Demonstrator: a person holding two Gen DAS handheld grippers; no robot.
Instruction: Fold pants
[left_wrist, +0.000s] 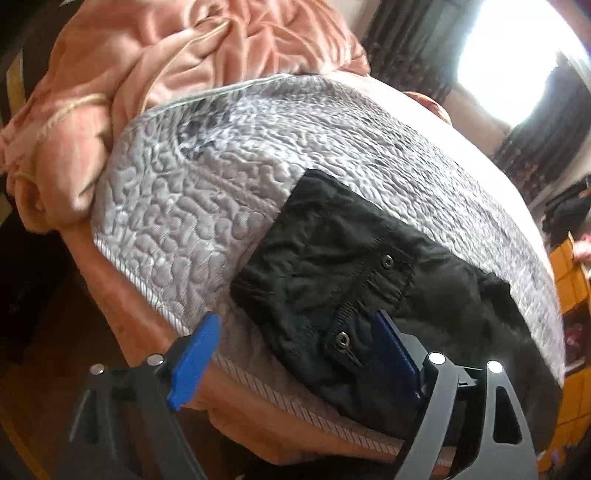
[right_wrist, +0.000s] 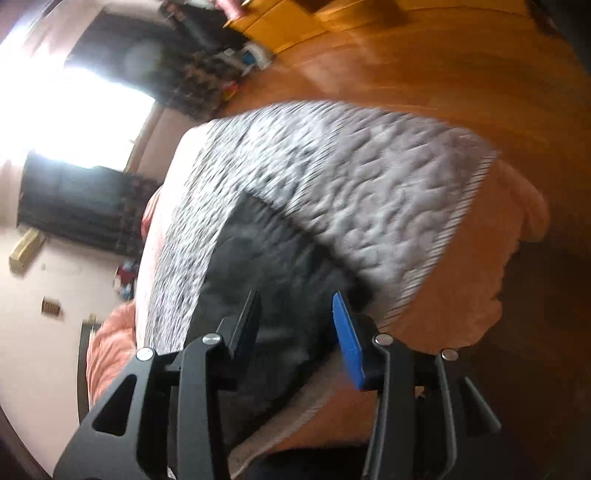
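Observation:
Black pants (left_wrist: 332, 266) lie folded in a compact bundle on the grey quilted bed cover (left_wrist: 184, 206), near the bed's front edge, with two snap buttons showing. My left gripper (left_wrist: 295, 354) hovers over the bundle's near end with its blue pads wide apart. One pad is beside the pants' edge over the quilt, the other is over the waistband, and nothing is clamped. In the blurred right wrist view, the pants (right_wrist: 266, 258) lie on the quilt (right_wrist: 369, 184) below my right gripper (right_wrist: 297, 332). Its jaws stand partly apart, with a clear gap and no cloth pinched.
A crumpled pink blanket (left_wrist: 129, 74) is heaped at the far left of the bed. A peach sheet (right_wrist: 461, 295) hangs over the bed's edge. A bright window (left_wrist: 517, 55) with dark curtains is behind. Wooden floor (right_wrist: 406, 55) and yellow furniture (left_wrist: 569, 280) lie to the side.

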